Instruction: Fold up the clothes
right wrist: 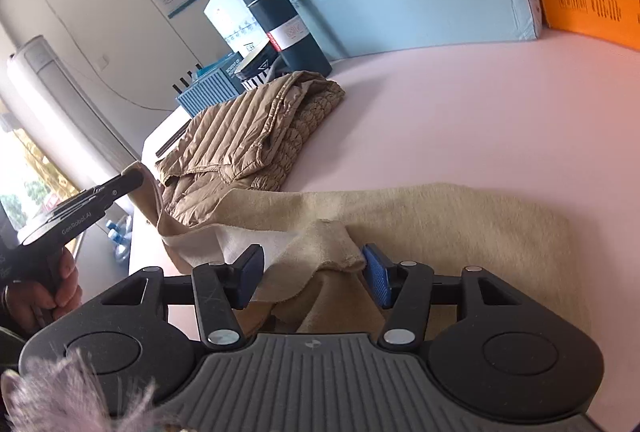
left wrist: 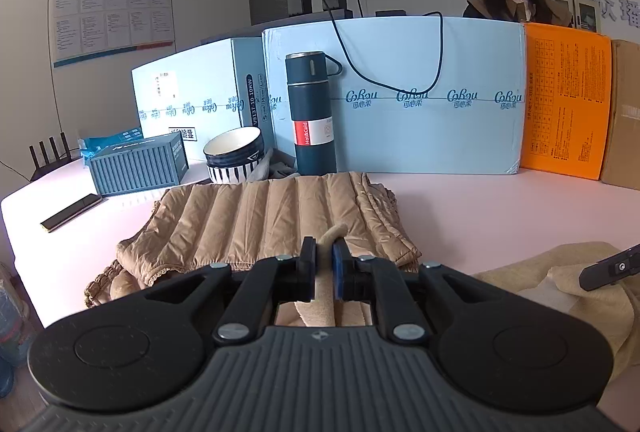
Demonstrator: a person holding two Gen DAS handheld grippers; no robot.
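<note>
Pink table [right wrist: 460, 119] beyond beige garment's [right wrist: 460, 224] edge, seemingly bare.

— What is seen of the beige cloth [right wrist: 440, 228]?

— It is spread flat across the lower middle of the right wrist frame, soft and napped, with one corner raised at the left and a fold bunched at the bottom centre. A paler inner side is shown there.

— And the quilted jacket [left wrist: 260, 220]?

— It is laid folded at the centre of the left wrist frame, tan, ribbed in padded channels, with gathered, lace-edged hems seen at its lower left.
</note>
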